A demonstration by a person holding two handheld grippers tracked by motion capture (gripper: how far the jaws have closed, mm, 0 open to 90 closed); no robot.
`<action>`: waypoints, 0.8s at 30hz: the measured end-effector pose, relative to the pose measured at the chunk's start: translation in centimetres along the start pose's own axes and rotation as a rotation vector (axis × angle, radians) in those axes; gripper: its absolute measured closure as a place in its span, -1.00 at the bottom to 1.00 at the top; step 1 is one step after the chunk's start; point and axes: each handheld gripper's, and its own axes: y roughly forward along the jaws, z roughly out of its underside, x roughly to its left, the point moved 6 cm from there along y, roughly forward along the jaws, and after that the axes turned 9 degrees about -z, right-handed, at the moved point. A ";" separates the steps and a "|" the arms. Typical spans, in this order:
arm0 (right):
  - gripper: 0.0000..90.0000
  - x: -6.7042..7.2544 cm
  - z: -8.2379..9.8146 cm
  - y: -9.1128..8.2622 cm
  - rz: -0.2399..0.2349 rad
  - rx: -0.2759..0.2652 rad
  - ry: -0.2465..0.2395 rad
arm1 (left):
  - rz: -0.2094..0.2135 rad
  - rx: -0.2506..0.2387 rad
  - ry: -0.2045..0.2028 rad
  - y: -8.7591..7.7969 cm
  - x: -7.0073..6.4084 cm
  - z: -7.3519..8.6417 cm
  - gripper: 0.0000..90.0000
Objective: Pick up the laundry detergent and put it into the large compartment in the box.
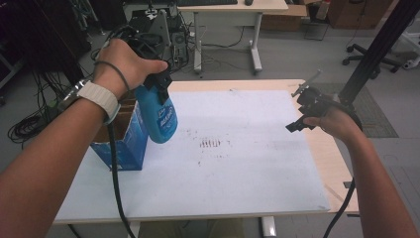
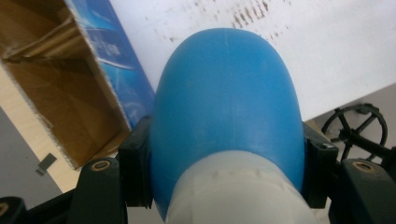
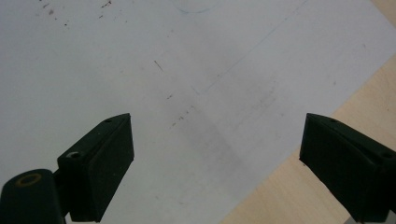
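Blue bottle (image 1: 161, 116) – rounded base, white neck, label text unreadable – clamped in left gripper (image 1: 157, 82) fingers, above tabletop (image 1: 237, 163). Right gripper (image 1: 303, 115) fingers wide open, empty.

The left hand-held gripper (image 1: 159, 85) at ten o'clock is raised, pointing down, jaws clamped; the right hand-held gripper (image 1: 296, 124) at three o'clock gapes wide.

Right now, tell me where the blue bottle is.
In the high view the blue bottle hangs at the left, clamped in the left tool, above the white mat and just right of the open cardboard box.
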 end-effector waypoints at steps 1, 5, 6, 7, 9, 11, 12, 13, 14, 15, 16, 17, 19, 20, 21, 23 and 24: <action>-0.78 0.0 0.0 0.1 -0.001 0.001 0.000 | -0.002 0.001 -0.008 -0.1 0.2 0.0 -0.17; -0.78 -0.2 0.0 0.2 -0.002 0.004 0.002 | -0.006 -0.005 -0.036 -0.4 1.0 -0.1 -0.17; -0.78 -0.2 -0.1 0.2 -0.002 0.003 0.001 | -0.007 -0.003 -0.041 -0.5 1.2 -0.1 -0.17; -0.78 -0.2 -0.1 0.2 -0.003 0.001 0.001 | -0.009 -0.006 -0.050 -0.6 1.4 -0.1 -0.17; -0.78 -0.3 -0.2 0.2 -0.002 0.001 0.000 | -0.012 -0.006 -0.055 -0.7 1.7 -0.1 -0.17; -0.78 -0.4 -0.2 0.2 -0.002 0.000 0.001 | -0.012 -0.010 -0.068 -1.0 2.2 -0.2 -0.17; -0.78 -0.4 -0.3 0.2 -0.002 -0.002 0.001 | -0.012 -0.010 -0.074 -1.1 2.3 -0.2 -0.17; -0.78 -0.5 -0.3 0.2 -0.003 -0.005 0.000 | -0.011 -0.012 -0.078 -1.1 2.5 -0.2 -0.17; -0.78 -0.5 -0.3 0.2 -0.002 -0.004 0.000 | -0.012 -0.011 -0.082 -1.2 2.7 -0.2 -0.17; -0.78 -0.5 -0.3 0.2 -0.002 -0.003 0.001 | -0.012 -0.015 -0.088 -1.3 2.8 -0.2 -0.17; -0.78 -0.5 -0.4 0.2 -0.003 -0.003 0.001 | -0.011 -0.016 -0.095 -1.4 3.0 -0.2 -0.17; -0.78 -0.6 -0.4 0.3 -0.003 -0.003 0.000 | -0.012 -0.015 -0.097 -1.5 3.1 -0.2 -0.17; -0.78 -0.6 -0.4 0.3 -0.005 -0.002 0.000 | -0.018 -0.018 -0.103 -1.6 3.5 -0.2 -0.17; -0.78 -0.6 -0.4 0.4 -0.005 -0.001 0.000 | -0.020 -0.019 -0.108 -1.7 3.7 -0.2 -0.17; -0.78 -0.7 -0.4 0.4 -0.006 -0.001 0.000 | -0.027 -0.021 -0.114 -1.8 3.8 -0.2 -0.17; -0.78 -0.7 -0.4 0.4 -0.007 -0.002 0.001 | -0.036 -0.017 -0.120 -2.1 4.2 -0.2 -0.17; -0.78 -0.8 -0.4 0.4 -0.007 -0.003 0.002 | -0.037 -0.019 -0.124 -2.2 4.3 -0.2 -0.17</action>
